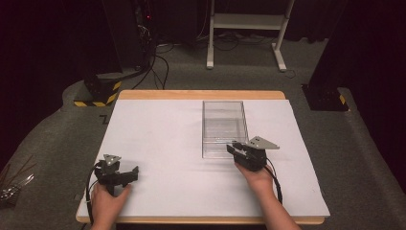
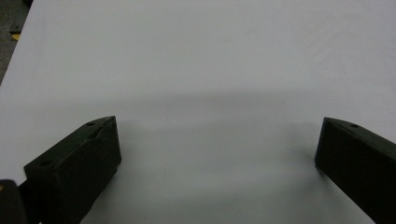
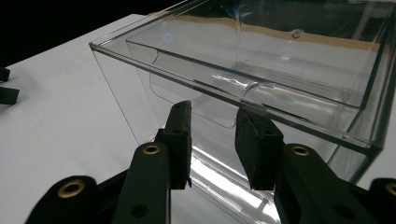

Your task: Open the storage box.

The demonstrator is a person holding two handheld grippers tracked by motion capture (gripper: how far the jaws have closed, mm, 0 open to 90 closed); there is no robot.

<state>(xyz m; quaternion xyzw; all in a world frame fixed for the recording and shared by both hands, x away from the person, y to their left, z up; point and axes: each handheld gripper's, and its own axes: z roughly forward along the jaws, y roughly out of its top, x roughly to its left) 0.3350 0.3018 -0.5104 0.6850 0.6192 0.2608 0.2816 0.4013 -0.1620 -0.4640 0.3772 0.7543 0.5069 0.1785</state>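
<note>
A clear plastic box (image 1: 224, 127) with no lid stands on the white table (image 1: 158, 134), right of centre, its long side running away from me. My right gripper (image 1: 234, 148) sits at the box's near end. In the right gripper view its jaws (image 3: 215, 121) stand a little apart just before the near wall of the box (image 3: 261, 70), below the rim, with nothing between them. My left gripper (image 1: 130, 175) rests low at the table's front left, far from the box. Its jaws (image 2: 217, 135) are spread wide over bare white surface.
The table's wooden edge (image 1: 201, 95) shows at the back. Beyond it on the carpet stand a white frame (image 1: 244, 28), cables (image 1: 160, 62), and black bases with yellow-black stripes (image 1: 98, 93). Thin metal tools (image 1: 12, 184) lie on the floor at far left.
</note>
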